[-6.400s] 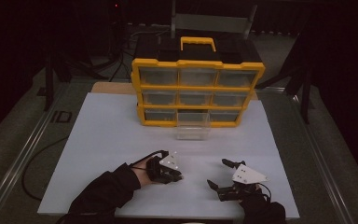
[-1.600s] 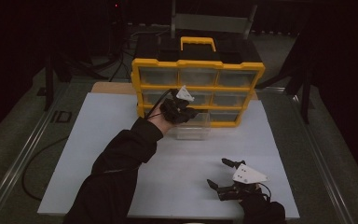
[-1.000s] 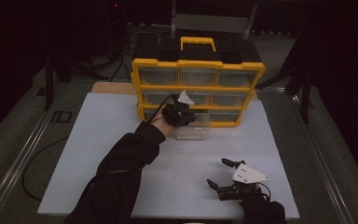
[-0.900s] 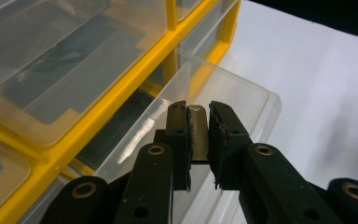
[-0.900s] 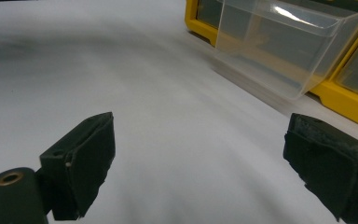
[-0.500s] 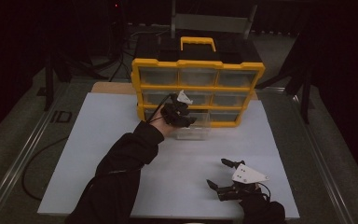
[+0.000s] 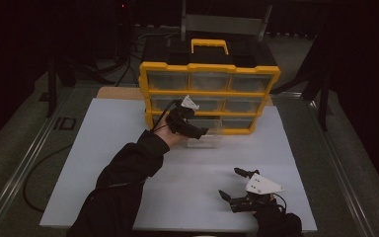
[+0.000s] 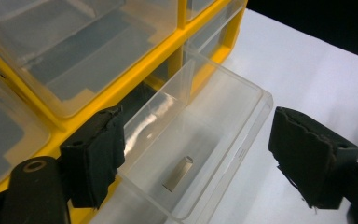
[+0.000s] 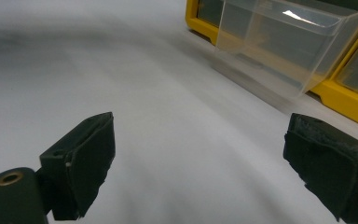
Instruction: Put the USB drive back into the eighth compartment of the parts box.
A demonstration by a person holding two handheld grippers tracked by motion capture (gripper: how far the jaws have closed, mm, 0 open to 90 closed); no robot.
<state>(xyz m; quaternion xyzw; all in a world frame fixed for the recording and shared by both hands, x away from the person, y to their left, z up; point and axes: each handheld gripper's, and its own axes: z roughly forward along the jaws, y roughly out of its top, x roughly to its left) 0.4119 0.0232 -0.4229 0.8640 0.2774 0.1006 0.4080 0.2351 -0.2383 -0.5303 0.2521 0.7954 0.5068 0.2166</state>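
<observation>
In the high view the left hand-held gripper (image 7: 197, 132) covers part of the pulled-out clear drawer (image 7: 206, 139), whose contents are too small to tell there; the yellow organiser (image 7: 209, 89) is cut off by the top and left edges in the left gripper view; its other drawers' contents blur behind cloudy plastic; the small metallic piece (image 8: 177, 173) in the drawer cannot be identified; the table (image 9: 121, 93) looks smeared in the right gripper view.

A drawer cabinet (image 7: 209, 91) stands at the far middle of the white board (image 7: 103, 163), a chair (image 7: 224, 22) behind it. One drawer (image 8: 200, 140) of its bottom row sticks out toward the person, and a small metal piece (image 8: 178, 173) lies in it (near the front wall). The left gripper (image 7: 190, 126) hangs over that drawer; the right gripper (image 7: 239, 190) rests on the board's near right part, well apart from the cabinet
</observation>
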